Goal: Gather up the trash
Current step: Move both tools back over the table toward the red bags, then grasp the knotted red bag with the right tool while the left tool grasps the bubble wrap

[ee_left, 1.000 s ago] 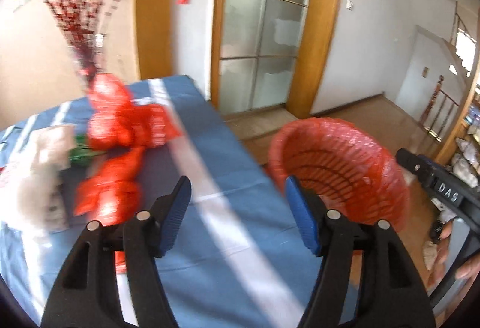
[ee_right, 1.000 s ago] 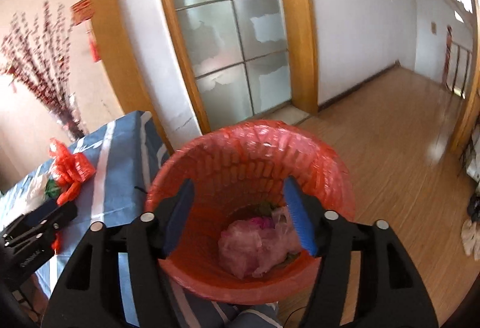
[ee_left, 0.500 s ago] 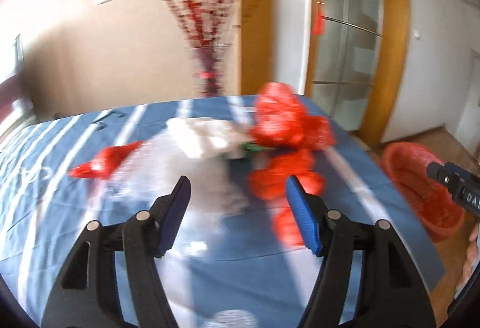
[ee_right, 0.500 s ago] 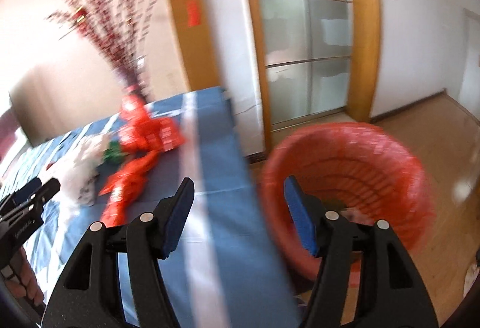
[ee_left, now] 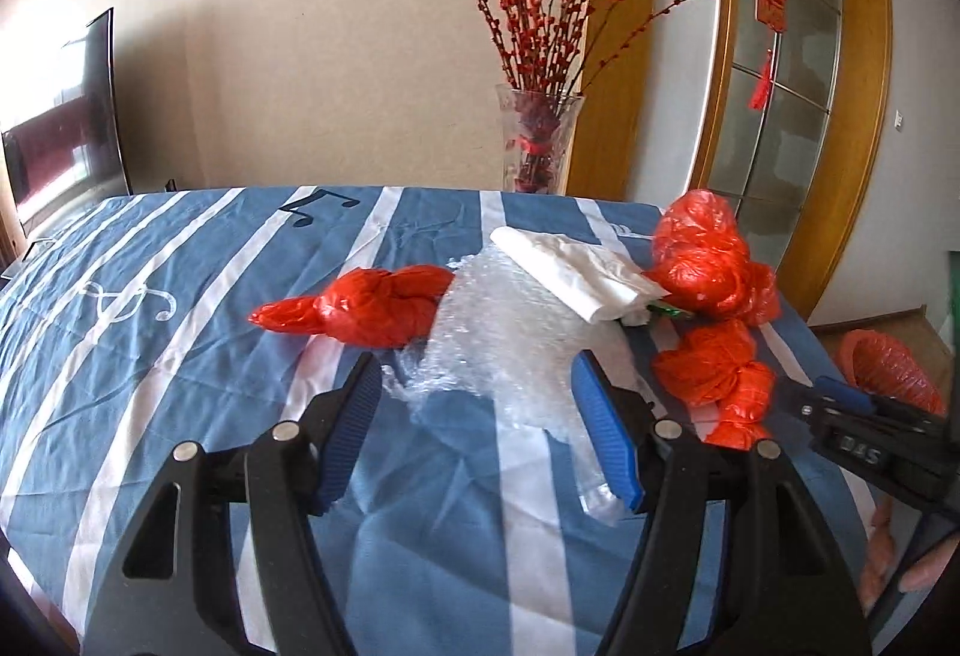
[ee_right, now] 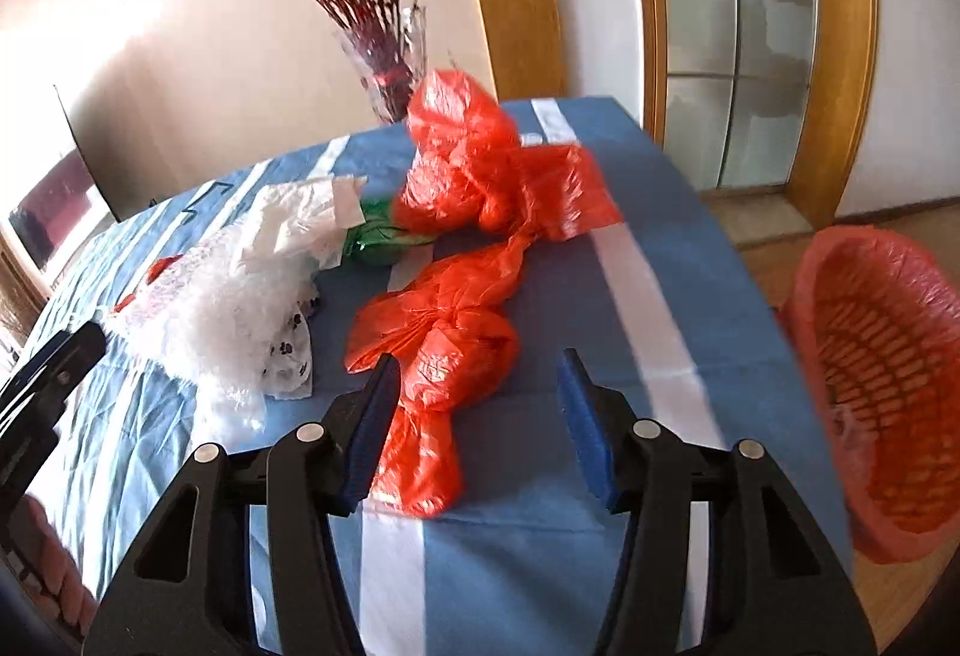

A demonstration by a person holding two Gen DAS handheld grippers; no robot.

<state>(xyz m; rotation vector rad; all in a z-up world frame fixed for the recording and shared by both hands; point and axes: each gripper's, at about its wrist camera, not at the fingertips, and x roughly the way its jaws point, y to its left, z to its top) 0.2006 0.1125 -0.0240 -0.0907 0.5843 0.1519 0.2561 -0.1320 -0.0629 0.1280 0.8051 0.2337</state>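
Red knotted bag [ee_right: 438,350] lay between closing right gripper [ee_right: 477,419] fingers, not yet gripped; best pinch knot. Left gripper [ee_left: 477,431] released over bubble wrap [ee_left: 510,344].

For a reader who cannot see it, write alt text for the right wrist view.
The open right gripper, its jaws closing on nothing, hovers over a knotted red plastic bag on a blue striped tablecloth. A red basket stands off the table's edge at right.

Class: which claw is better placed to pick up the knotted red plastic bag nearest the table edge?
Right: the right claw, closing, has the knotted red plastic bag just ahead; the left claw faces bubble wrap.
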